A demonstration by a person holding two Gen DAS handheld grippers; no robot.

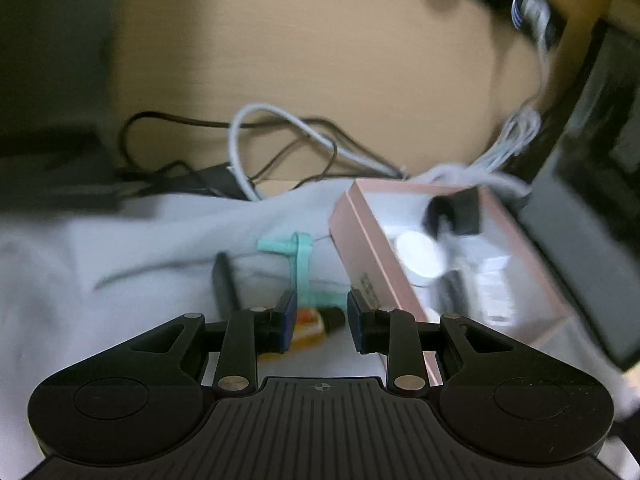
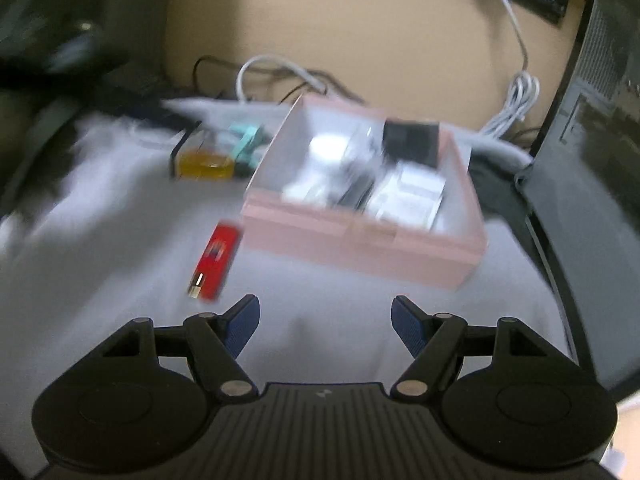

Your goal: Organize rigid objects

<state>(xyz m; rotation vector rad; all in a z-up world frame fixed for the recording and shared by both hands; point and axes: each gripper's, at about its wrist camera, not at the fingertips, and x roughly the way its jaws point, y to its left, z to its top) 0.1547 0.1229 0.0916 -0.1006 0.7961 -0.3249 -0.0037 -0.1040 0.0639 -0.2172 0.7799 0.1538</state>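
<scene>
Open pink box (image 2: 360,240) holds blurred items; red lighter (image 2: 214,264) lies beside.

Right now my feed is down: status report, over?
Left gripper open over amber bottle. Right gripper open, empty. Red lighter outside pink box.

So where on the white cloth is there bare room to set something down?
Free: the white cloth between the open right gripper and the pink cardboard box, right of the red lighter. Crowded: the box interior, and its left side around the amber bottle and teal plastic piece.
</scene>
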